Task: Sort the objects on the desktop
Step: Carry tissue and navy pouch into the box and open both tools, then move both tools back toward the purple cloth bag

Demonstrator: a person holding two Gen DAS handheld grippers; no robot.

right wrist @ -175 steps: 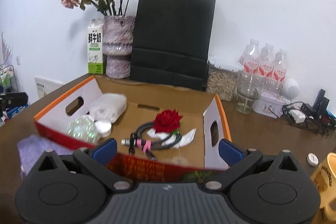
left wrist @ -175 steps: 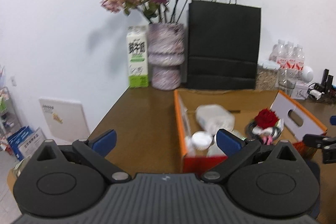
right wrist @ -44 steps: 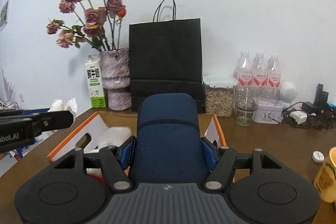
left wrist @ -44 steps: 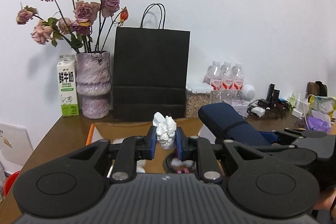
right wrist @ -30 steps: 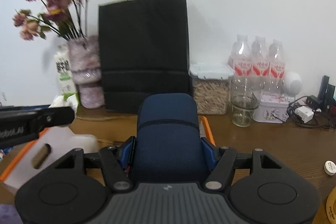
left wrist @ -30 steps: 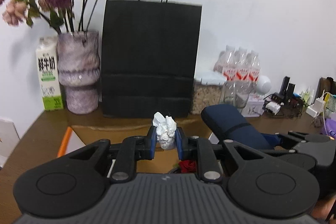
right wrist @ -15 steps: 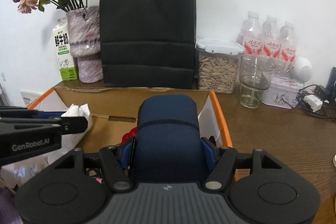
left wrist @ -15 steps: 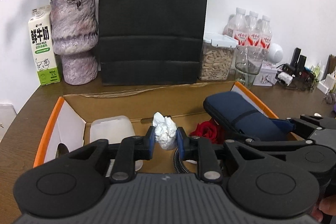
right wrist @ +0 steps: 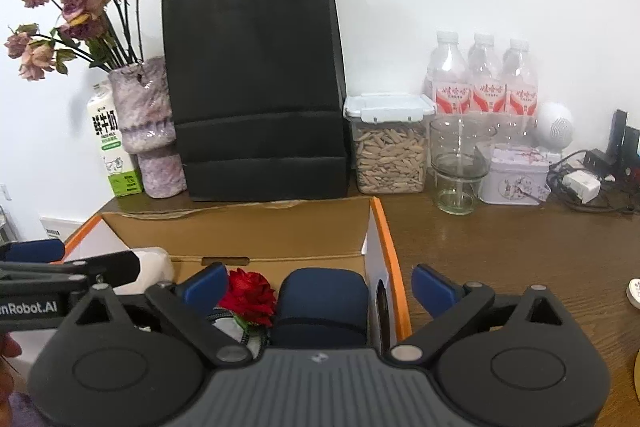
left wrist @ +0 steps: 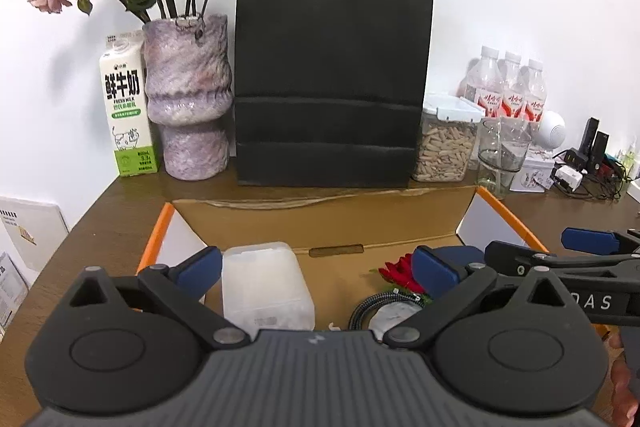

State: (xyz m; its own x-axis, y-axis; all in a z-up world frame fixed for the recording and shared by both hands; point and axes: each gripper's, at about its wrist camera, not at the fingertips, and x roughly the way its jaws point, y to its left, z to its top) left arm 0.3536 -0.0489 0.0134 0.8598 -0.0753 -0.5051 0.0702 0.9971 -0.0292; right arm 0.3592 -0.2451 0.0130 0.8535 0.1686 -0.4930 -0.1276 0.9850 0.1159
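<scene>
An orange-edged cardboard box (left wrist: 320, 223) lies on the brown desk. Inside it are a clear plastic container (left wrist: 264, 287), a red rose (left wrist: 400, 273), a coiled cable (left wrist: 372, 305) and a navy blue pouch (right wrist: 324, 301). My left gripper (left wrist: 316, 267) is open and empty above the box, over the plastic container. My right gripper (right wrist: 320, 287) is open above the box's right end, with the blue pouch lying loose in the box below it. The white crumpled tissue is hidden behind my left gripper's body, apart from a small tip (left wrist: 334, 326).
A black paper bag (left wrist: 332, 75), a purple vase (left wrist: 188, 99) with dried roses and a milk carton (left wrist: 128, 115) stand behind the box. A jar of seeds (right wrist: 388, 147), a glass jar (right wrist: 458, 167), water bottles (right wrist: 484, 83), a tin (right wrist: 514, 181) and chargers (right wrist: 584, 183) crowd the back right.
Both grippers have opened. The left let go of the white tissue and the right let go of the blue pouch, which now lies in the box.
</scene>
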